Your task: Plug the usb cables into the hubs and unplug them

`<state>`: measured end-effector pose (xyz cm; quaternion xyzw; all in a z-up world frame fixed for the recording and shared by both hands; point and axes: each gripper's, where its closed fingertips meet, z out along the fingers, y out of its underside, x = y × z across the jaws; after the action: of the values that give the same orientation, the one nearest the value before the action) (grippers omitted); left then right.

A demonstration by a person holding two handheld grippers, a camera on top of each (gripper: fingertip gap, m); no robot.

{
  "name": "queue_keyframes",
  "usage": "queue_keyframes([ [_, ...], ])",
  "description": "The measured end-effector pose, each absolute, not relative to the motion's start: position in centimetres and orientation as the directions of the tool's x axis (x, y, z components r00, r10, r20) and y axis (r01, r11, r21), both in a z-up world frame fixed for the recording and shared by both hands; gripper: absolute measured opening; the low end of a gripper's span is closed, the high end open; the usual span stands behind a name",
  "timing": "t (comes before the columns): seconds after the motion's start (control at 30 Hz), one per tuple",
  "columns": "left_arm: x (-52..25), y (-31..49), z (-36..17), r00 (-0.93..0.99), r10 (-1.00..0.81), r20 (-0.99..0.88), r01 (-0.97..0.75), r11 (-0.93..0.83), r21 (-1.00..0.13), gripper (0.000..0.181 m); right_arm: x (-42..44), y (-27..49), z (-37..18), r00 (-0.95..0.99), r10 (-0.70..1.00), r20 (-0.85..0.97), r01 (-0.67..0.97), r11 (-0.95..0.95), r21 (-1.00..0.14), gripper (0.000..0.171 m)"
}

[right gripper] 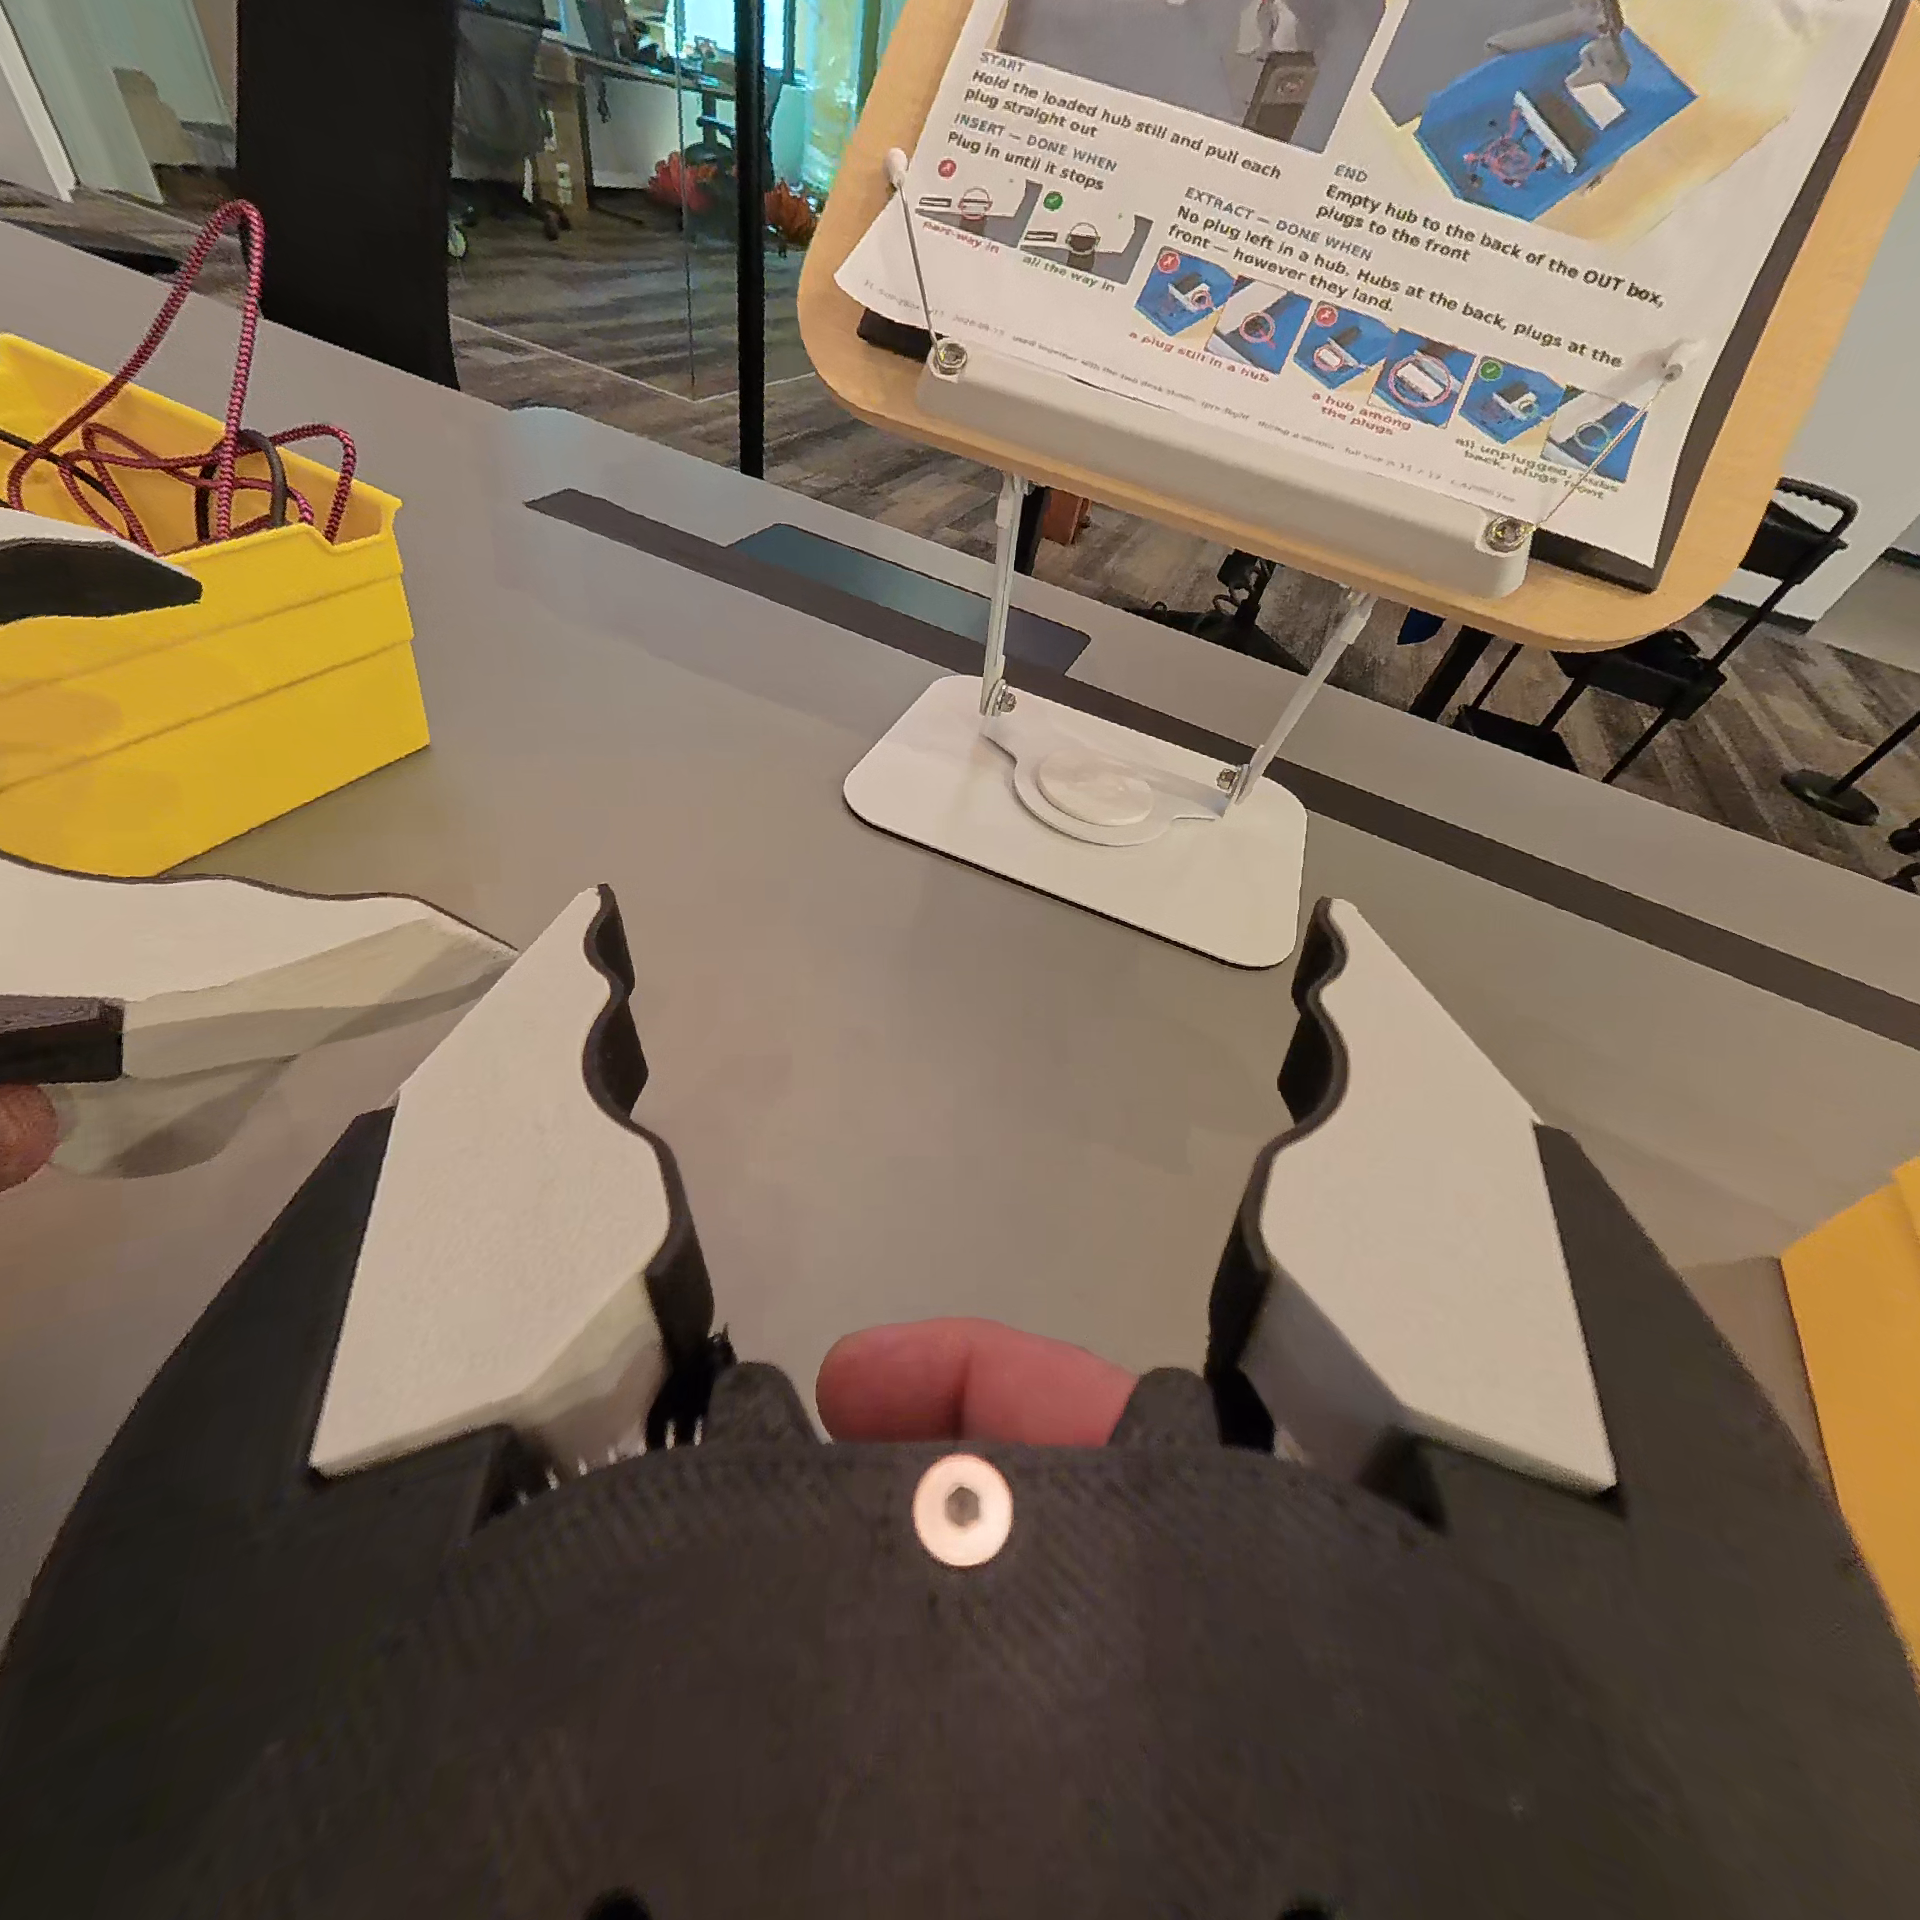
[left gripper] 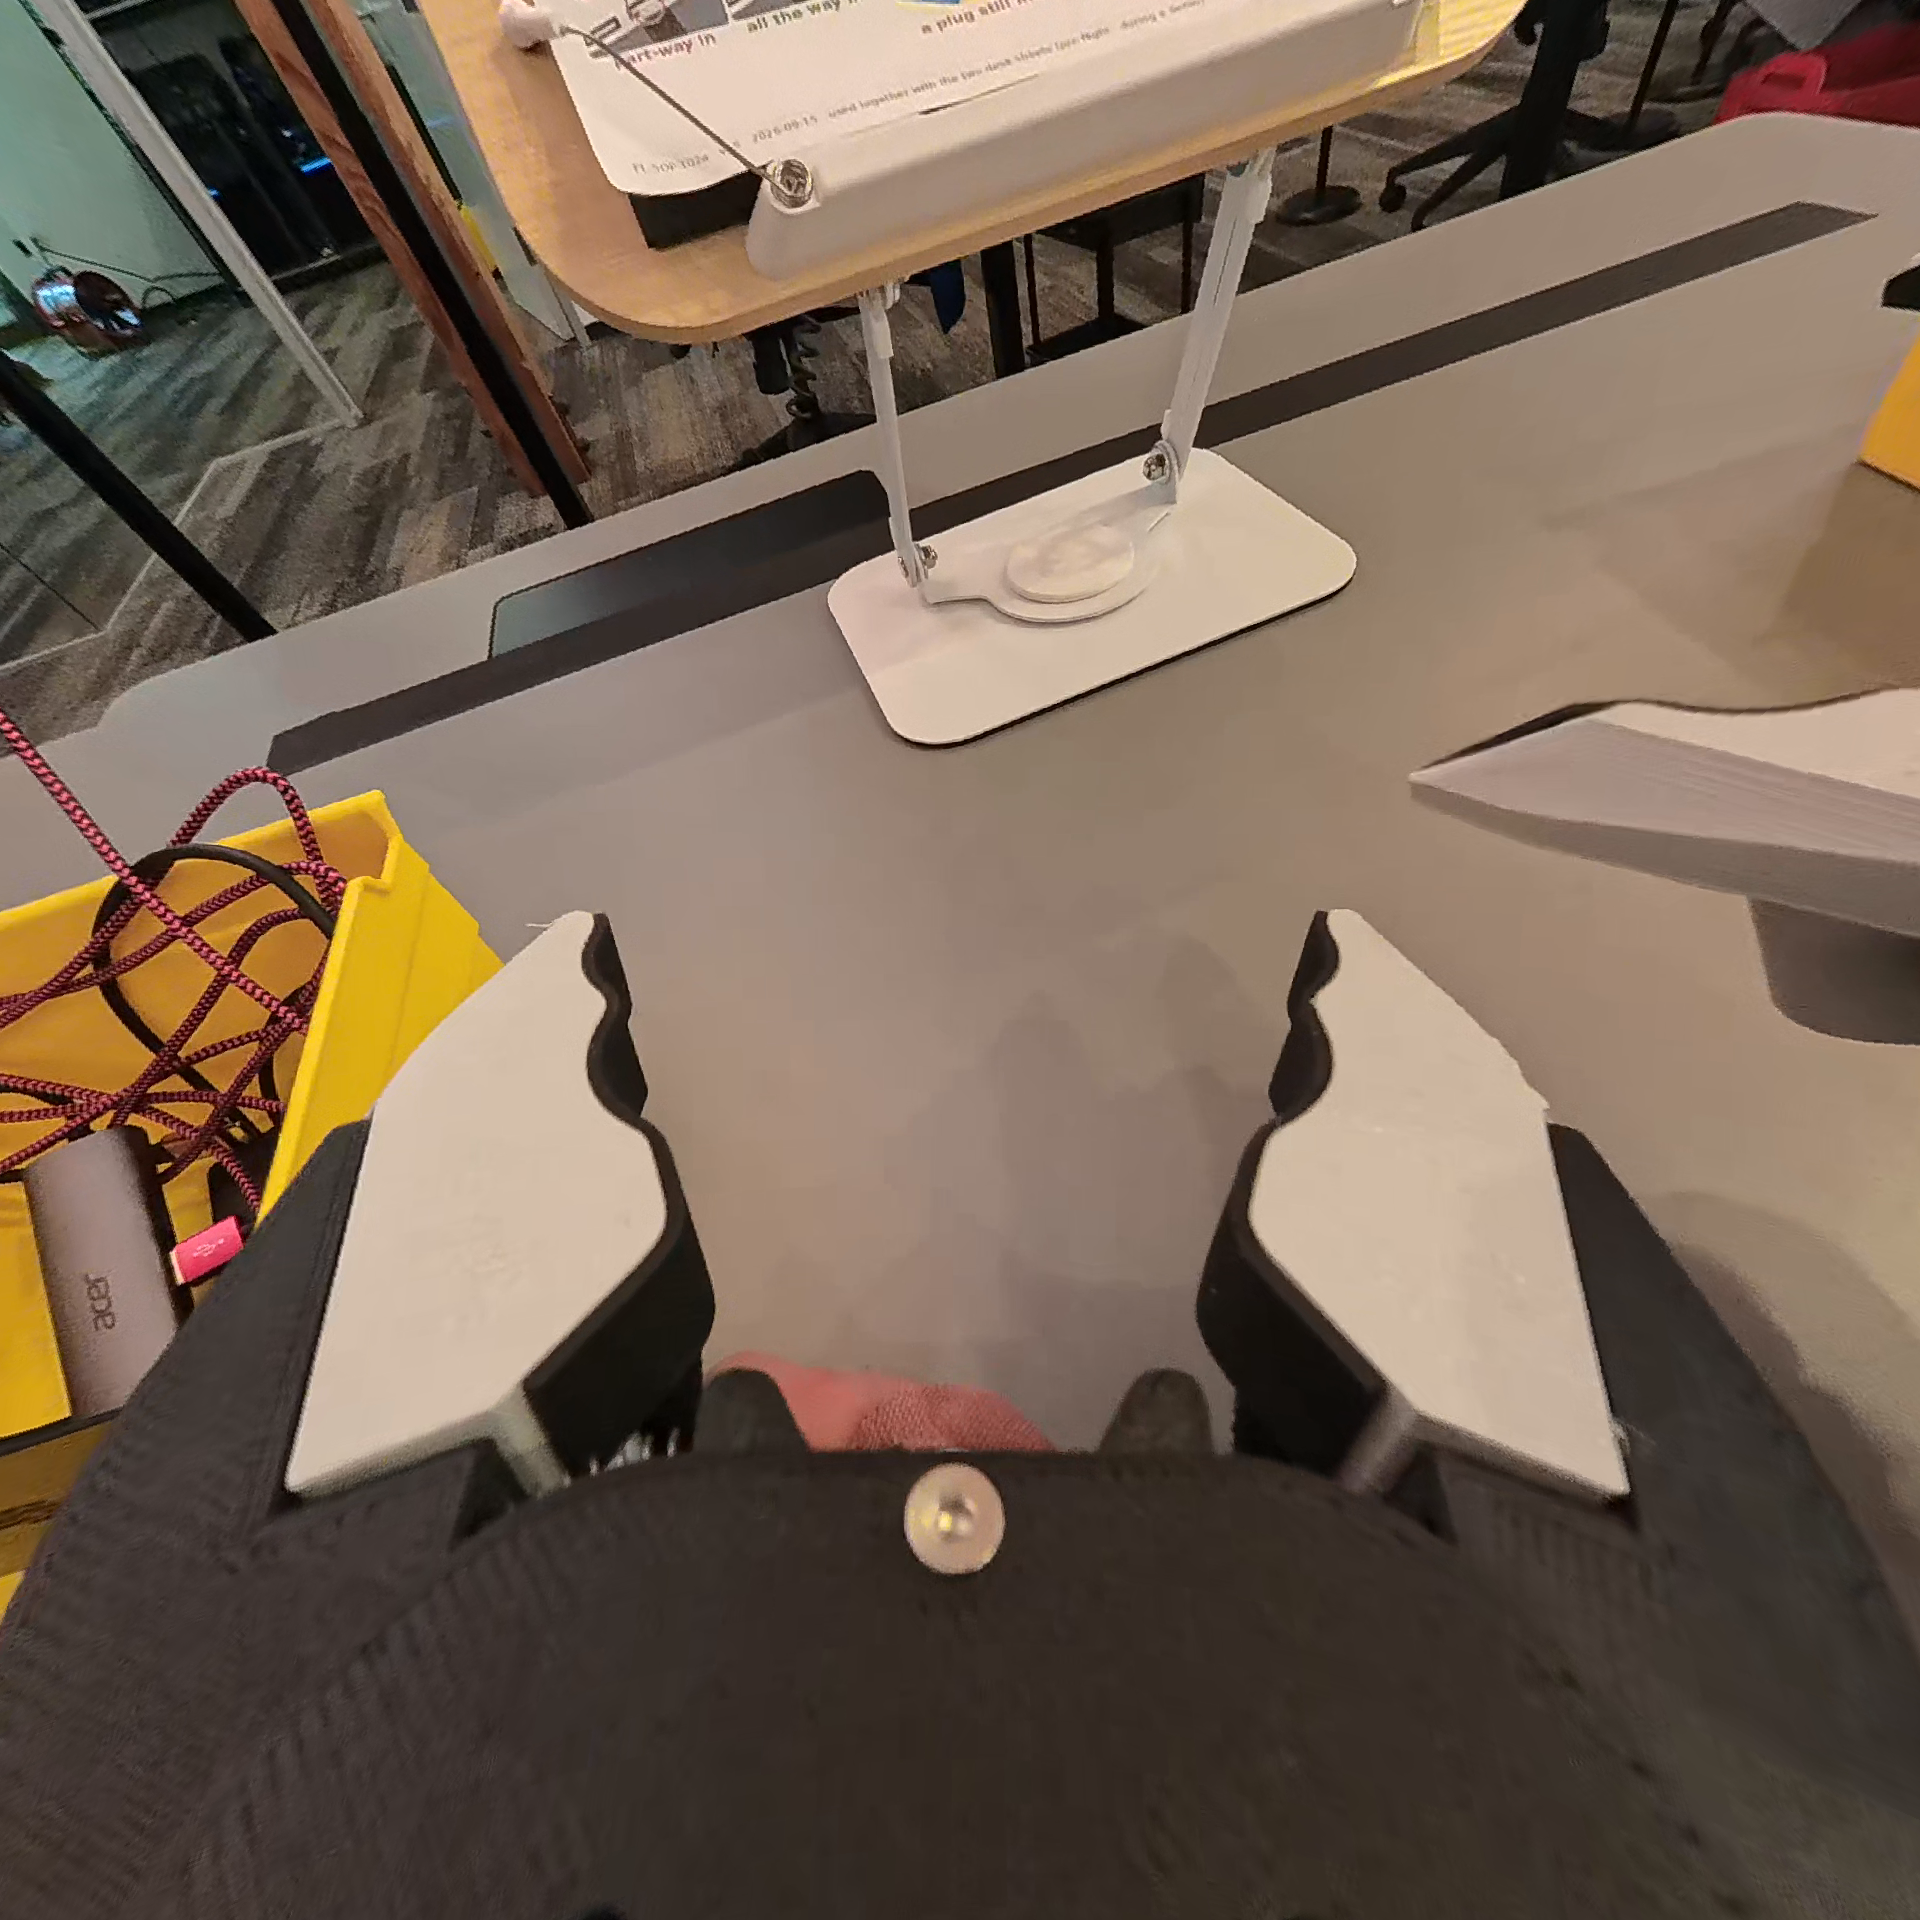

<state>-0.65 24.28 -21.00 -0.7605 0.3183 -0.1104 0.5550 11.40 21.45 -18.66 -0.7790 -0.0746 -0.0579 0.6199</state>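
Both claws gape wide and empty over the bare grey counter [left gripper: 935, 883], left claw [left gripper: 961, 997], right claw [right gripper: 961, 987]; silver cylindrical hub [left gripper: 99, 1288] and tangled pink-black braided cables [left gripper: 156, 997] lie in the yellow plastic bin [left gripper: 384, 997] at the left claw's nine o'clock.

Grey table [right gripper: 935, 1091], dark strip [left gripper: 1455, 358] along its far side. White stand [right gripper: 1081, 821] near the middle, holding up a tilted wooden board [right gripper: 831, 301] with a clipped printed sheet [right gripper: 1299, 239]. Behind: patterned carpet [left gripper: 260, 468], office chairs [left gripper: 1558, 94].
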Motion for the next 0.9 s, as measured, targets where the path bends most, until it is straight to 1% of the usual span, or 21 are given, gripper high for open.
queue_keyframes([
  [0.73,-0.6,23.2,-17.3,0.766,-0.610,-0.202,-0.360,-0.148,-0.921,0.118,10.9,20.5,-14.9,0.984,0.027,0.178,0.180,-0.184,-0.966,0.123],
  [0.8,-0.7,23.2,-17.2,0.763,-0.610,-0.213,-0.369,-0.142,-0.919,0.117,10.7,20.4,-14.3,0.983,0.033,0.181,0.184,-0.163,-0.969,0.124],
  [0.9,-0.8,23.4,-17.3,0.766,-0.609,-0.205,-0.367,-0.152,-0.918,0.115,10.7,19.7,-11.4,0.985,0.044,0.167,0.170,-0.075,-0.983,0.127],
])
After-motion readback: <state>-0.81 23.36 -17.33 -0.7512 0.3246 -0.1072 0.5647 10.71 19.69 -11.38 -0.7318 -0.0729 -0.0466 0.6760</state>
